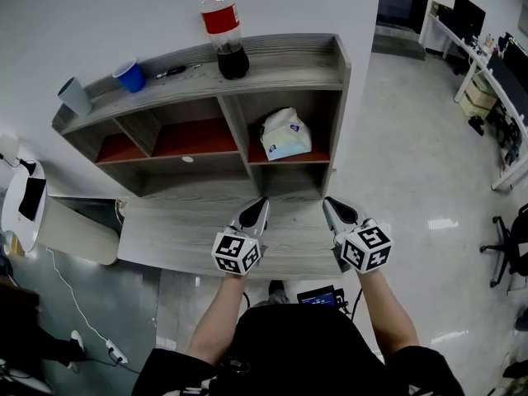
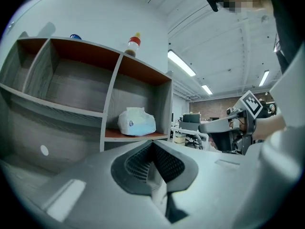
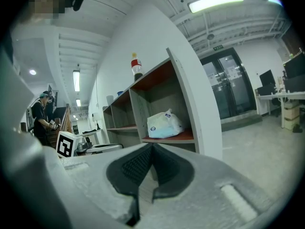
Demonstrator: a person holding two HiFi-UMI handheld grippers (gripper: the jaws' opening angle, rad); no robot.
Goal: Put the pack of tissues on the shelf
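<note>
The white pack of tissues (image 1: pixel 285 134) lies in the right-hand compartment of the grey wooden shelf (image 1: pixel 285 69), on its red board; it also shows in the left gripper view (image 2: pixel 137 122) and the right gripper view (image 3: pixel 164 124). My left gripper (image 1: pixel 262 202) hovers over the desk surface below the shelf, jaws shut with nothing between them. My right gripper (image 1: pixel 327 202) hangs beside it at the same height, also shut and empty. Both are well clear of the tissues.
On top of the shelf stand a cola bottle (image 1: pixel 223 25), a blue cup (image 1: pixel 129 76), a grey cup (image 1: pixel 74 96) and a pen (image 1: pixel 172 72). The grey desk (image 1: pixel 173 238) lies under the grippers. A white round table (image 1: pixel 21 205) is at the left, office desks (image 1: pixel 495 73) at the far right.
</note>
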